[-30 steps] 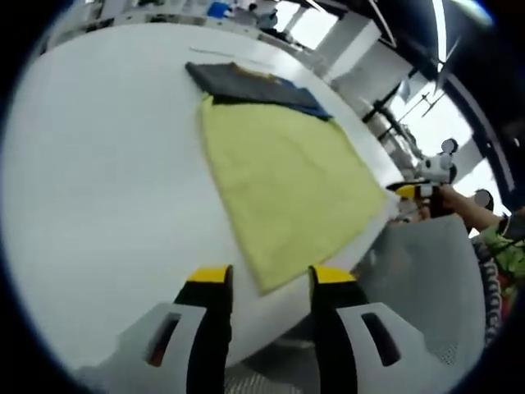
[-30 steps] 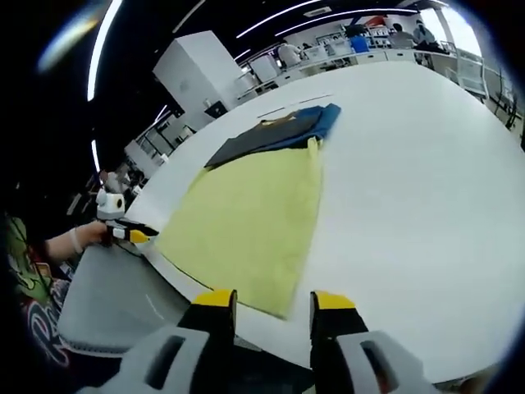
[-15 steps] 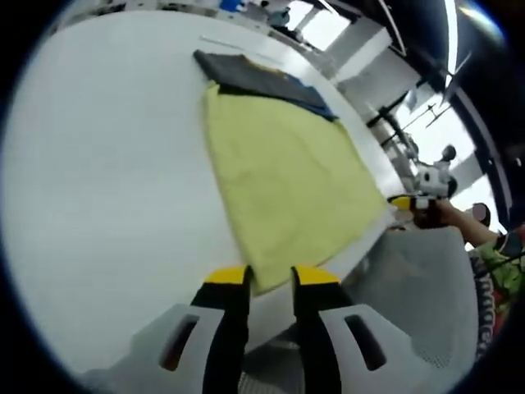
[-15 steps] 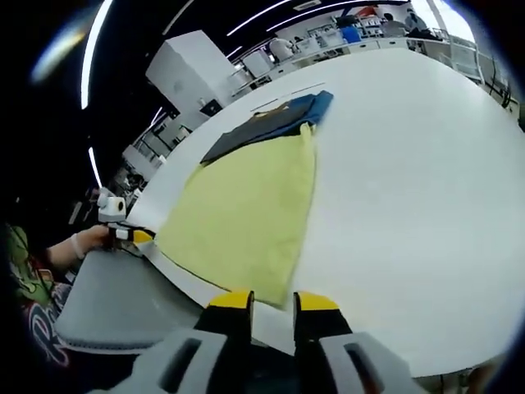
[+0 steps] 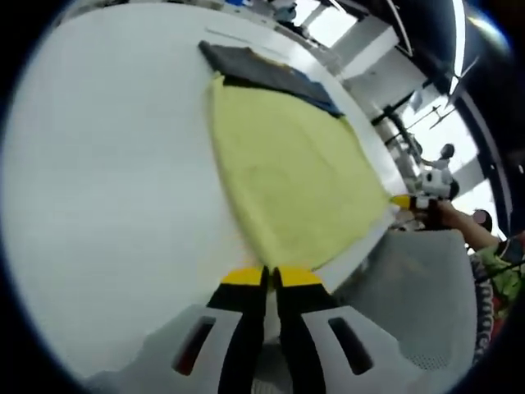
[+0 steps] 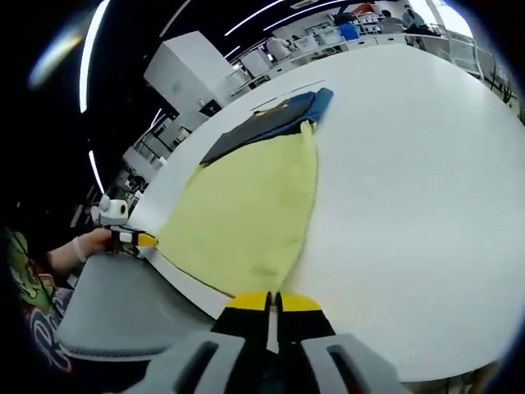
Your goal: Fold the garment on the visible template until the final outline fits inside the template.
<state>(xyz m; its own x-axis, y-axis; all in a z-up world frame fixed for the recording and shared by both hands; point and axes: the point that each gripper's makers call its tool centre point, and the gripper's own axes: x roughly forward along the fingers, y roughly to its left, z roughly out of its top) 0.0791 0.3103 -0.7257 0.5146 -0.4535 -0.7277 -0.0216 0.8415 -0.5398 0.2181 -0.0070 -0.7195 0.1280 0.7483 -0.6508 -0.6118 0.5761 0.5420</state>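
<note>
Broad round white table (image 5: pixel 98 180), pale yellow towel-like garment (image 5: pixel 287 176) spread on it, dark blue-grey cloth (image 5: pixel 254 66) at its far edge, left gripper (image 5: pixel 264 277) and right gripper (image 6: pixel 271 301) each pinched onto a near garment corner, bright workshop benches beyond.

White table (image 5: pixel 98 164) with cloths lying on it.
A flat yellow garment (image 5: pixel 287 176) reaches its near edge; a dark folded cloth (image 5: pixel 254 66) touches the garment's far end.

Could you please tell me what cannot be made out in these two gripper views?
- Left gripper view: the near corner of the yellow cloth, covered by the left gripper.
- Right gripper view: its other near corner, behind the right gripper.
- Both views: the dark garment, part-covered by the cloth; no template outline discernible on the table.
</note>
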